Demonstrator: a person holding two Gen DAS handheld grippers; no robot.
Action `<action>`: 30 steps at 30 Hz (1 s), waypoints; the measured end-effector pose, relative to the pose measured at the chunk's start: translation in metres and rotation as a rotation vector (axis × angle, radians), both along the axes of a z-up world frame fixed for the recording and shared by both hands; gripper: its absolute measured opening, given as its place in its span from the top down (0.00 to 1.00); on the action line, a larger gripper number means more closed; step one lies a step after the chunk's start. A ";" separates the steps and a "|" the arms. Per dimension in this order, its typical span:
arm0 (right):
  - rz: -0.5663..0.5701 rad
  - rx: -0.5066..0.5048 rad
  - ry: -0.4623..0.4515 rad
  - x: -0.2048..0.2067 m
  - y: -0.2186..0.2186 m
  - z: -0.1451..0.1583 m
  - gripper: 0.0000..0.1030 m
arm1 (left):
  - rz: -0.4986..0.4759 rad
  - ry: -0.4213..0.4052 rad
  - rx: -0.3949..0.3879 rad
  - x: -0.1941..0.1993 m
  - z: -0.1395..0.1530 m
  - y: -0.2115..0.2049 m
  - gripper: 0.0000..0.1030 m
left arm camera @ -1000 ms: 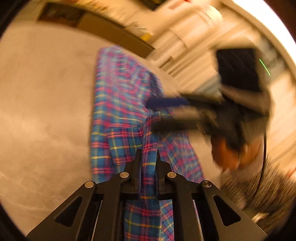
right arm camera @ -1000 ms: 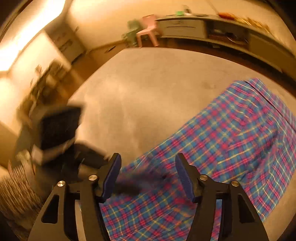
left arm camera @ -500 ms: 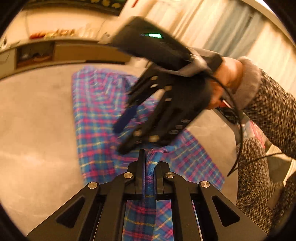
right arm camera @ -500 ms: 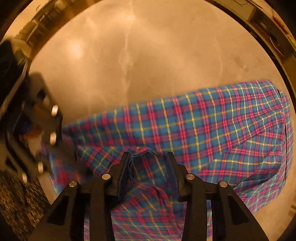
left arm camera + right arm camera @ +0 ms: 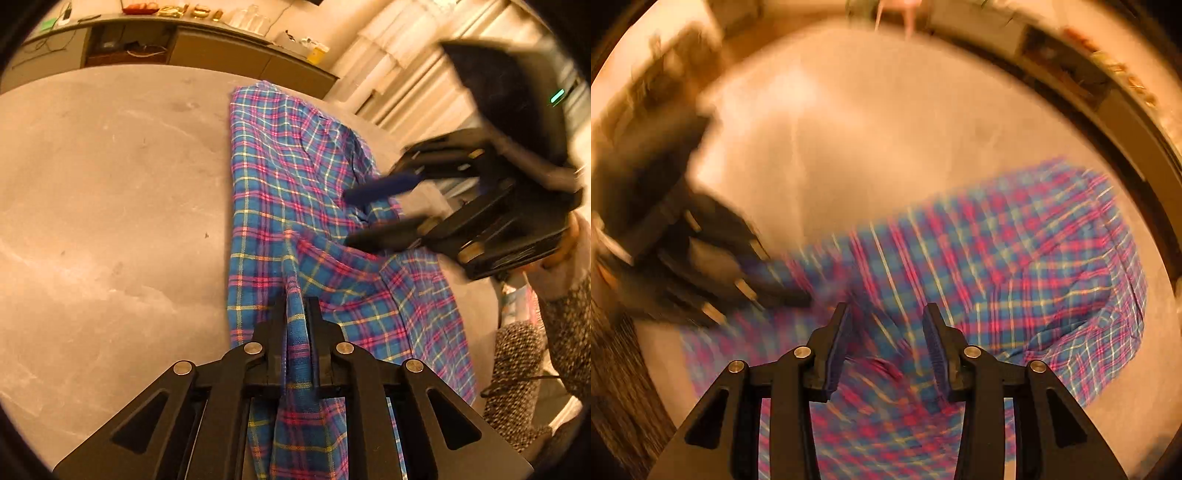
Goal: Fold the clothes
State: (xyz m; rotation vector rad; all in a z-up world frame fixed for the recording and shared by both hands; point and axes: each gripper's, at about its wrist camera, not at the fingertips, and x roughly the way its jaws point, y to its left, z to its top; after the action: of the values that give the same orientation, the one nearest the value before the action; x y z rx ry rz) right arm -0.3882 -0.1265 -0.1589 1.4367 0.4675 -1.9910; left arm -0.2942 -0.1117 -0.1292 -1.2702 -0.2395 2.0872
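The blue, pink and yellow plaid cotton shirt (image 5: pixel 295 192) lies spread on the grey stone-look round surface (image 5: pixel 110 184), reaching from the left claw (image 5: pixel 297 317) toward one o'clock; that left claw is pressed together on a raised ridge of the plaid fabric, pinching it between its black fingers (image 5: pixel 275 328); the right claw (image 5: pixel 886 325), blurred, has just been opening after closing, its blue-padded fingers (image 5: pixel 936 343) now spread above the shirt, the cloth lying beneath and not pinched; in the left view it hangs at three o'clock, held by a hand in a speckled grey knit sleeve (image 5: pixel 561 332).
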 end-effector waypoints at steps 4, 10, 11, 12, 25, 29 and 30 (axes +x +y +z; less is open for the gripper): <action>-0.003 -0.102 0.037 0.010 -0.006 0.014 0.48 | 0.007 0.038 -0.071 0.004 0.002 0.002 0.87; -0.099 0.058 0.026 -0.003 -0.011 -0.022 0.57 | 0.078 0.112 -0.251 0.013 0.024 -0.008 0.45; -0.108 0.069 0.032 -0.003 -0.012 -0.020 0.57 | 0.090 0.130 -0.248 0.014 0.029 -0.014 0.47; -0.117 0.079 0.037 -0.003 -0.013 -0.017 0.56 | 0.101 0.149 -0.246 0.015 0.035 -0.021 0.47; -0.413 -0.144 0.143 0.114 0.118 0.074 0.49 | -0.077 0.152 -0.198 0.038 0.016 -0.005 0.69; -0.402 -0.115 0.103 0.216 0.140 0.056 0.49 | -0.025 0.096 -0.193 0.028 0.003 0.001 0.68; -0.385 -0.078 0.125 0.231 0.142 0.045 0.49 | 0.002 0.074 -0.180 0.027 0.002 0.001 0.68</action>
State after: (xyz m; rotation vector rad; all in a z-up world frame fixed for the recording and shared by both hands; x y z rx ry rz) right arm -0.1575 0.0151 -0.1140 1.4416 0.1697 -2.3839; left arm -0.2669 -0.1109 -0.1271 -1.2924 -0.0200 2.1926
